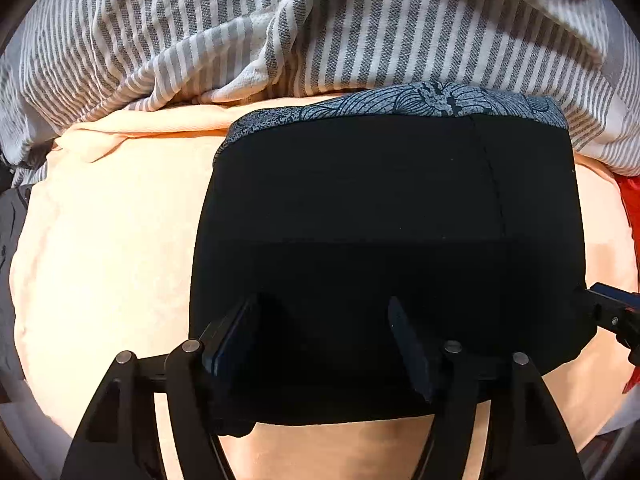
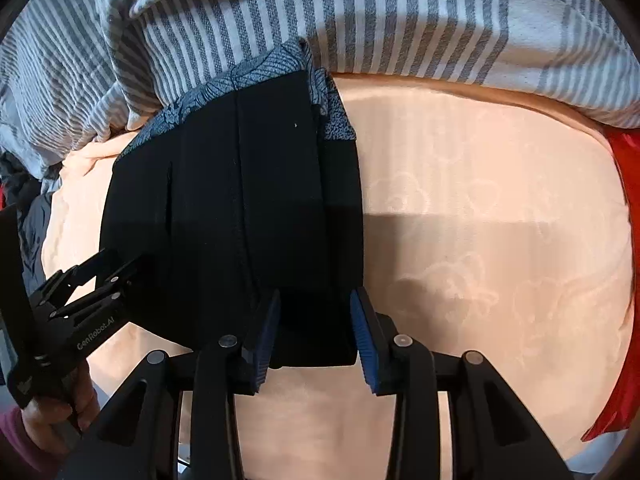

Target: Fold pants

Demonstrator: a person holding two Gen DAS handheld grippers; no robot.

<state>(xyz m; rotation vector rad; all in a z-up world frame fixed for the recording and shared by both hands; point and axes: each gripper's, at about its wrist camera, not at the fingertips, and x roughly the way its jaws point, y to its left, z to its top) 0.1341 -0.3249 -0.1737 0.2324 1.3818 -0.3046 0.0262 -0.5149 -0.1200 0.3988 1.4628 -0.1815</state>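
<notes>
The pants (image 1: 380,240) lie folded into a compact black rectangle on the peach sheet (image 1: 112,240), below the striped duvet (image 1: 360,40). Left gripper (image 1: 324,336) and right gripper (image 2: 316,332) fingers stand parted over the near edge, gripping nothing. Judged step: final fold released; next, withdraw upward without dragging cloth.

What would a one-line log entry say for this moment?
black folded pants: flat on peach blanket | left tool: open above near edge | right tool: open above corner

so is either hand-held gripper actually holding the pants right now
Neither seems to. Both the left hand-held gripper and right hand-held gripper stand open over the near edge of the folded black pants, pads not pinching fabric.
</notes>
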